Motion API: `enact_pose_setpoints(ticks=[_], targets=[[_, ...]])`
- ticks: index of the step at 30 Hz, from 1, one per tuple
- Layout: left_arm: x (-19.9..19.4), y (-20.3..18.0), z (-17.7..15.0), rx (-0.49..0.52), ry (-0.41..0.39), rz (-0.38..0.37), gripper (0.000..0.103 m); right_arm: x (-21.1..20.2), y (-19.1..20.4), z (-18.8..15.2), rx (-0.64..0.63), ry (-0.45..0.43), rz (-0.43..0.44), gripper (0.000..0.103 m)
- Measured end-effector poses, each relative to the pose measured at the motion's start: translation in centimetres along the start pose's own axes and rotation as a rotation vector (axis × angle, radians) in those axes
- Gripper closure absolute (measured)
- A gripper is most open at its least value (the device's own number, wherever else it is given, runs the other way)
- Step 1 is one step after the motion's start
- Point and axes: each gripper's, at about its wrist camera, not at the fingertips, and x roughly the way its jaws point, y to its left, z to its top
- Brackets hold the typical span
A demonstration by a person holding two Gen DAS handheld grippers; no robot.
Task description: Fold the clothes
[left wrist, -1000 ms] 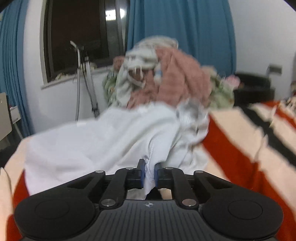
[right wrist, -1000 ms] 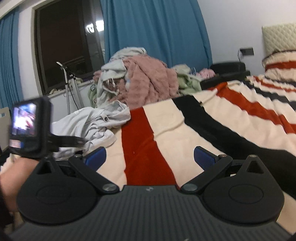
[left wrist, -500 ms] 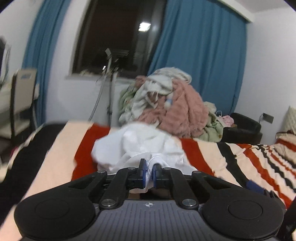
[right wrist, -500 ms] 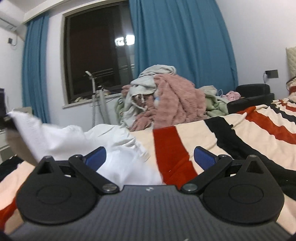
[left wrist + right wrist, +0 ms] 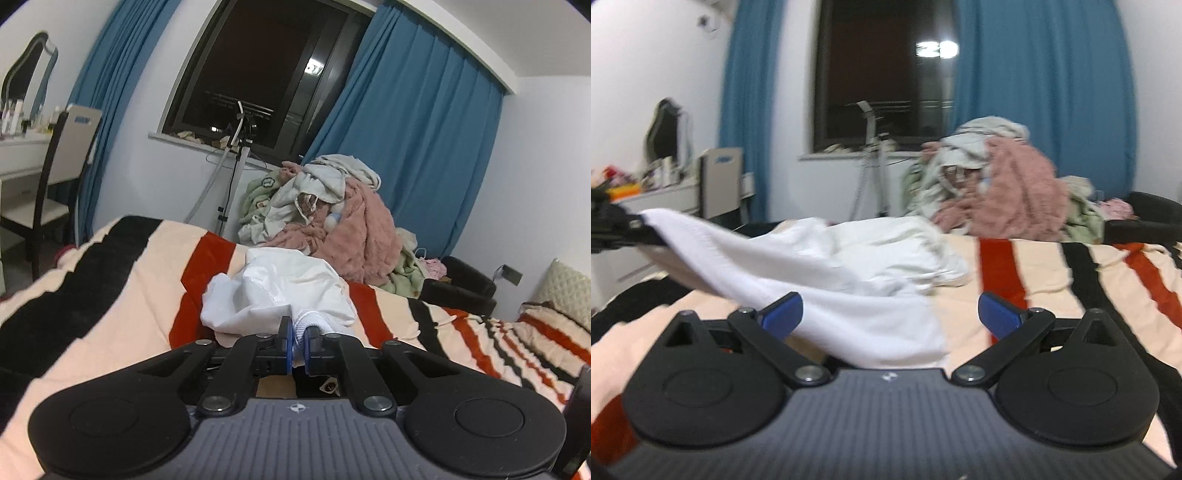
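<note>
At the lower centre of the left wrist view, the left gripper (image 5: 298, 338) has its blue-padded jaws clamped on a bunched edge of the crumpled white cotton garment (image 5: 280, 295), which lies mid-frame on the cream, red and black striped blanket (image 5: 110, 295). In the right wrist view the right gripper (image 5: 890, 314) has its jaws wide apart, a flap of the same garment (image 5: 849, 280) draped between them, stretching to the left edge. The heap of pink, green and grey laundry (image 5: 997, 192) sits right of centre, before blue curtains (image 5: 1052, 92).
</note>
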Motion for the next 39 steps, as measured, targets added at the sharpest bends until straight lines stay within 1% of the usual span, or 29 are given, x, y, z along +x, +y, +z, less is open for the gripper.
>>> enact_pose_setpoints(ticks=[2,5,10,11,13,16,17,20,23,25,28,29,31,33,36,38,39], targets=[[0.0,0.4,0.0,-0.013,-0.003,-0.011,0.097,0.8,1.5,-0.5,-0.033,0.024,0.023,0.0],[0.8,0.1,-0.3,0.015,-0.014,0.001,0.097,3.0,3.2,-1.6,-0.086,0.057,0.024,0.0],[3.5,-0.4,-1.1,0.05,0.008,0.036,0.097,5.5,2.9,-2.2,-0.061,-0.004,0.006,0.0],[4.0,-0.4,-1.2,0.055,0.013,0.042,0.097,5.6,2.1,-2.0,-0.026,-0.024,-0.005,0.0],[4.9,-0.6,-1.3,0.052,0.02,0.025,0.097,5.6,0.2,-1.5,0.064,-0.056,-0.033,0.0],[5.7,-1.2,-1.5,0.041,0.039,-0.038,0.097,6.1,-3.2,-0.9,0.201,-0.049,-0.057,0.0],[5.7,-1.5,-1.7,0.051,0.036,-0.049,0.097,6.3,-4.2,-0.8,0.237,-0.033,-0.064,0.0],[5.3,-2.4,-2.2,0.088,-0.005,-0.066,0.097,7.4,-5.9,-1.3,0.307,0.057,-0.073,0.0],[4.6,-2.4,-2.2,0.082,-0.031,-0.07,0.097,8.8,-5.9,-2.1,0.312,0.168,-0.067,0.0],[4.1,-2.0,-2.1,0.056,-0.045,-0.061,0.097,9.2,-5.5,-2.4,0.29,0.222,-0.069,0.0],[3.2,-1.7,-1.6,0.028,-0.068,-0.061,0.097,7.9,-6.0,-2.3,0.317,0.232,-0.114,0.0],[2.9,-1.7,-1.5,0.025,-0.078,-0.071,0.097,7.4,-6.2,-2.2,0.328,0.234,-0.129,0.0],[2.2,-1.8,-1.4,0.018,-0.098,-0.092,0.097,6.0,-7.5,-1.4,0.369,0.186,-0.164,0.0],[1.5,-1.9,-1.2,0.012,-0.119,-0.112,0.097,3.7,-8.6,-0.1,0.38,0.105,-0.233,0.0],[0.5,-2.0,-1.0,0.002,-0.149,-0.143,0.097,0.2,-9.5,1.6,0.337,-0.04,-0.318,0.0],[-0.1,-2.1,-0.9,-0.004,-0.168,-0.163,0.097,-1.1,-9.8,2.2,0.311,-0.093,-0.335,0.0],[-0.3,-2.1,-0.8,-0.005,-0.175,-0.166,0.097,-1.4,-9.8,2.2,0.296,-0.095,-0.344,0.0]])
